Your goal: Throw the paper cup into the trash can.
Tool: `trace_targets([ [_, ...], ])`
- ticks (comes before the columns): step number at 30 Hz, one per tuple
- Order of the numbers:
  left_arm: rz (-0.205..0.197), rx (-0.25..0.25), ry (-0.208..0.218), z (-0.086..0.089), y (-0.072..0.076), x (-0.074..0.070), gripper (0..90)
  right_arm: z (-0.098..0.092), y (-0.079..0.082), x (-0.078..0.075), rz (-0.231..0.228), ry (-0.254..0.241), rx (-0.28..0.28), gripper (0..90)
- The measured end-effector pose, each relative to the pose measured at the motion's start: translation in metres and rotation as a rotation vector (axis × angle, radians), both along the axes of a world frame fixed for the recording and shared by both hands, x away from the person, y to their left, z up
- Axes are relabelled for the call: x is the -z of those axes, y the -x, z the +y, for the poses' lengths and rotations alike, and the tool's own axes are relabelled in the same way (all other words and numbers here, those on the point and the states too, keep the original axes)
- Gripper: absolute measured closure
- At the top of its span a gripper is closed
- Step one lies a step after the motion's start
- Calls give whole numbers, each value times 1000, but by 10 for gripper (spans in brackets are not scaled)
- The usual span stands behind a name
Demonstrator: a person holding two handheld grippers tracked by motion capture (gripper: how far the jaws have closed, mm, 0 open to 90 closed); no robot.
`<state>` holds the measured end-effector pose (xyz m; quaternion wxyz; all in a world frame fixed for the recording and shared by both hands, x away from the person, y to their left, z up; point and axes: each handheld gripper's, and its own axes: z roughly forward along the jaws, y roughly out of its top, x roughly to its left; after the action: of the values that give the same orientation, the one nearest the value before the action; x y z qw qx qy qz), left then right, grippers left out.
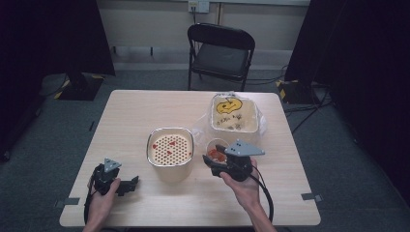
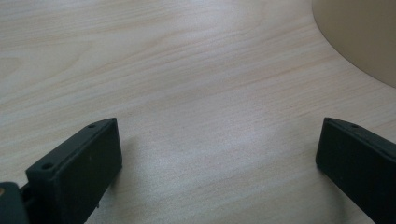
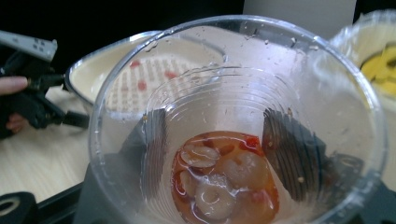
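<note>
My right gripper [image 1: 215, 157] is raised a little above the table at centre right, shut on a clear plastic cup [image 1: 217, 147]. In the right gripper view its jaws show through the cup [image 3: 233, 93] walls on both sides, pressing on it. Pale round pieces in red liquid [image 3: 219, 182] lie at the cup's bottom. A cream pot with a perforated strainer insert [image 1: 170, 147] stands at the table's middle, just left of the cup. My left gripper [image 1: 131, 186] rests near the front left edge, its jaws wide apart over bare wood [image 2: 219, 154] with nothing between them.
A cream tub lined with a clear bag [image 1: 234, 113], holding something yellow, stands behind the cup. The pot's wall [image 2: 364, 32] shows at the upper right of the left gripper view. A black folding chair [image 1: 220, 50] stands beyond the table [image 1: 145, 111].
</note>
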<state>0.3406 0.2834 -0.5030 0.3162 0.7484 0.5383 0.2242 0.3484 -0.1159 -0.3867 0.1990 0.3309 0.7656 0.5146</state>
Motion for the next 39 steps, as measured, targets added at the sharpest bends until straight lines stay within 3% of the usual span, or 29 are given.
trace_targets([
  [10,0,6,-2,0,0,0,0,22,-21,-26,-101,-7,-5,435],
  [18,0,7,-2,0,0,0,0,36,-43,-34,-189,20,32,446],
  [23,0,8,-4,1,0,0,0,47,-56,-35,-234,100,59,455],
  [29,-1,6,0,0,-1,0,0,59,-64,-39,-282,148,49,461],
  [39,0,8,1,0,-1,0,0,84,-66,-40,-367,370,27,465],
])
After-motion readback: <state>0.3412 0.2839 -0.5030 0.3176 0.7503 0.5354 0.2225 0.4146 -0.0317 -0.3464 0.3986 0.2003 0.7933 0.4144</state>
